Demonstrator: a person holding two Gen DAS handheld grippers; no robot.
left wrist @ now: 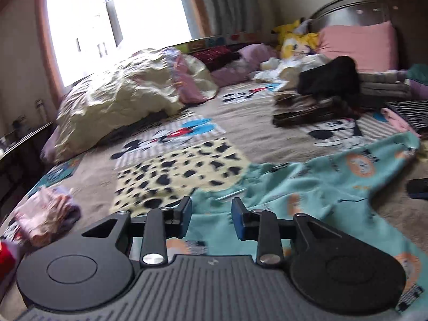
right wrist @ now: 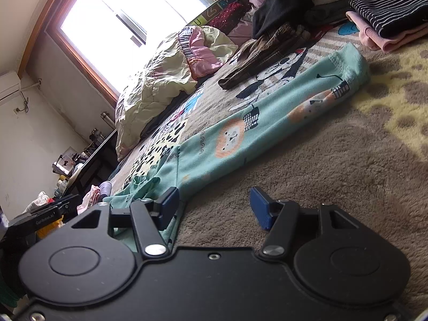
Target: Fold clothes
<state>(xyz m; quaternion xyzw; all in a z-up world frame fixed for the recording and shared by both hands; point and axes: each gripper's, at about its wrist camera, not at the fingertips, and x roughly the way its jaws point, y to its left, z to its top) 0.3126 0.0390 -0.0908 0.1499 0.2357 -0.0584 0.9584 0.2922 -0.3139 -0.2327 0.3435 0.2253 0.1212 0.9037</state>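
Observation:
A teal child's garment with orange lion prints (left wrist: 321, 182) lies spread flat on the bed blanket. My left gripper (left wrist: 211, 218) hovers over its near end, open, with nothing between the blue pads. In the right wrist view the same teal garment (right wrist: 254, 128) stretches away from lower left to upper right. My right gripper (right wrist: 214, 208) sits low over the brown blanket just beside the garment's edge, open and holding nothing; its left finger (right wrist: 168, 206) overlaps the cloth's hem.
A crumpled yellow duvet (left wrist: 128, 99) fills the bed's far left. Folded clothes stacks (left wrist: 315, 104) and a striped pile (right wrist: 393, 2) stand beyond the garment. A small pink folded pile (left wrist: 45, 222) lies near left. A pink pillow (left wrist: 358, 45) leans on the headboard.

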